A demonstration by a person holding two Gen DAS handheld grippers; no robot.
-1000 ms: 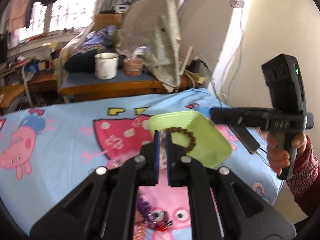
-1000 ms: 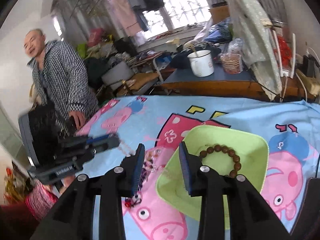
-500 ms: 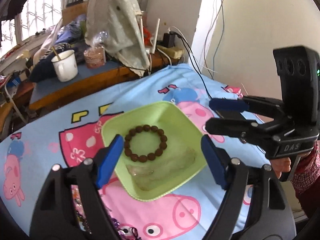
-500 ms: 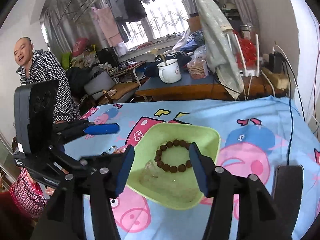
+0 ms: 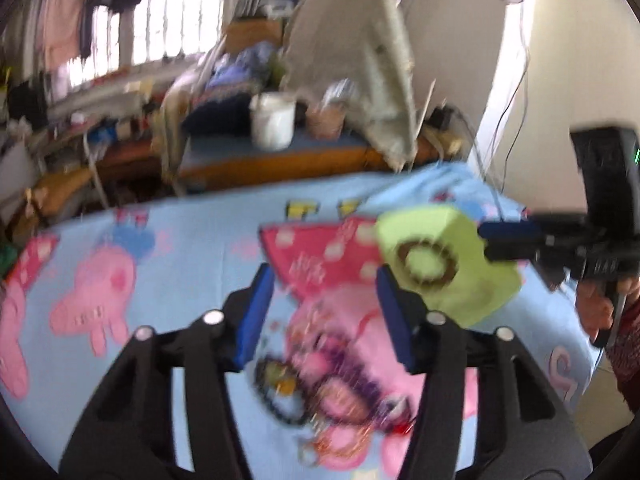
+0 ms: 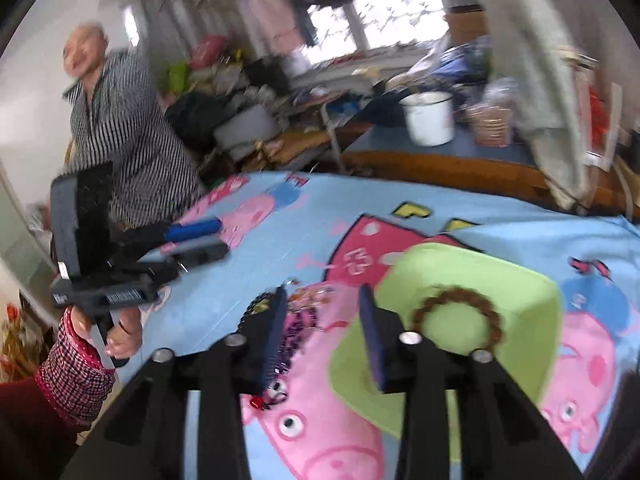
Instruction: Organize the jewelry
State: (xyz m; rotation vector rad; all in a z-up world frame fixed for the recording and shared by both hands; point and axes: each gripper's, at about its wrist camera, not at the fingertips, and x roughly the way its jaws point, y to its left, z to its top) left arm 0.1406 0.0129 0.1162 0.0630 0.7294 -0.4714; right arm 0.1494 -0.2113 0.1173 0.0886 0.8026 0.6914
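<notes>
Since half a sec ago both views have swung off the tray and back to the loose pile; heavy blur now. Left tool (image 5: 324, 276): jaws have just been closing from wide to abt mid gap, nothing btwn the pads. Right tool (image 6: 323, 294): gap narrower than before, pads still apart, empty.

Jewelry pile (image 5: 320, 384) lies on the surface (image 5: 180, 248), low in the left view, under and btwn that tool's fingers, a little nearer than the tips. In the right view the pile (image 6: 300, 320) sits at the left finger, partly hidden by it. Judgement: left hand is squarer over it and better placed to pick. Long axis of any single strand: can't tell, too smeared.

Green tray (image 5: 472, 304) is just right of the pile, w/ a brown bead bracelet (image 5: 424, 264) already inside. The right tool hangs over its near-left corner, so it may crowd the carry path.

Beyond: white mug (image 5: 272, 124) on a back desk, well apart. A person in a striped top (image 6: 128, 140) stands past the surface's far-left edge, clear of the work.
</notes>
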